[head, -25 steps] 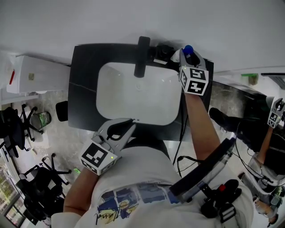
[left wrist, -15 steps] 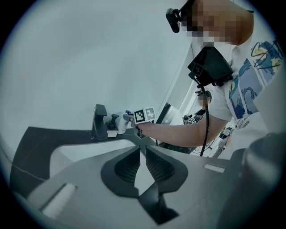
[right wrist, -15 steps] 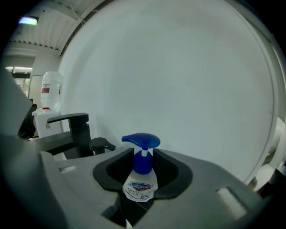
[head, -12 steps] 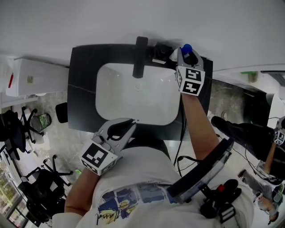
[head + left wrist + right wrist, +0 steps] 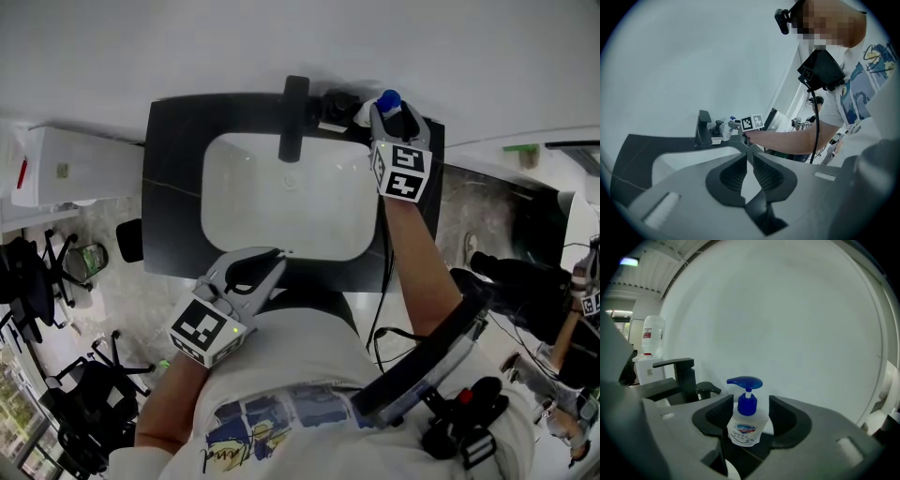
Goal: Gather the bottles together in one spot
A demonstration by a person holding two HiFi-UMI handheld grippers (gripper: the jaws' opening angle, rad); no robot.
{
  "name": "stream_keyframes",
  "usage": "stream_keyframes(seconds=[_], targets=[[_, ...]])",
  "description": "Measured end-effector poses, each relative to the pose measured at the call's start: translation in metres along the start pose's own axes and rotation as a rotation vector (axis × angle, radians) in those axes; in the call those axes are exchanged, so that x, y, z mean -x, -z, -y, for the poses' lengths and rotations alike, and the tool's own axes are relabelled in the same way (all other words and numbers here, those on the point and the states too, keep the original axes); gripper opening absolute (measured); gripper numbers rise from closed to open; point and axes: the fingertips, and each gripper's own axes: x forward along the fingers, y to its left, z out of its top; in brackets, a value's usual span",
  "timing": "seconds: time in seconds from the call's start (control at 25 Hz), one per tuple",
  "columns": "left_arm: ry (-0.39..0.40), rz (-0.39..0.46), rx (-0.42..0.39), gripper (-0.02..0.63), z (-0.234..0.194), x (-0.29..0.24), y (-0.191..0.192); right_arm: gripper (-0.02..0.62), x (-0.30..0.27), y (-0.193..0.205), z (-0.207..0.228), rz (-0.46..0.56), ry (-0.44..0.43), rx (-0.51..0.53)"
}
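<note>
While the left gripper [image 5: 274,259] just hangs by the near edge of the dark counter [image 5: 173,187] with its jaws pinched together on nothing, everything interesting is up along the back. Going left to right: the white sink [image 5: 225,159] is set into the counter and the black faucet [image 5: 295,117] stands at the middle of its back rim. Just beside that is a small dark dispenser [image 5: 339,103], and then comes the white pump bottle [image 5: 389,97] with the blue pump head. It's upright near the counter's back right corner, close to the wall. The right gripper [image 5: 394,117] is lined up on that bottle. Its jaws have just been opening and now stand wide, one on each side of the bottle. The pads aren't squeezing it, and there's a clear gap on the right side.
</note>
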Motion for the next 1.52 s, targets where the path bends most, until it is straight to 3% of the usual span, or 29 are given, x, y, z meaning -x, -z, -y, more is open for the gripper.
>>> stream_keyframes(seconds=[0.6,1.04,1.28,1.52], targets=[[0.006,0.024,-0.029,0.044,0.004,0.022,-0.004,0.23,0.028,-0.013,-0.013,0.019,0.0,0.03],[0.04,0.026,-0.047,0.04,0.008,0.029,-0.002,0.227,0.055,0.002,-0.024,-0.023,-0.01,0.046],[0.046,0.036,-0.054,0.028,0.011,0.033,-0.001,0.162,0.076,0.012,-0.039,-0.052,-0.055,0.038],[0.062,0.05,-0.067,0.016,0.011,0.035,-0.005,0.002,0.106,0.024,-0.065,-0.077,-0.105,0.035]])
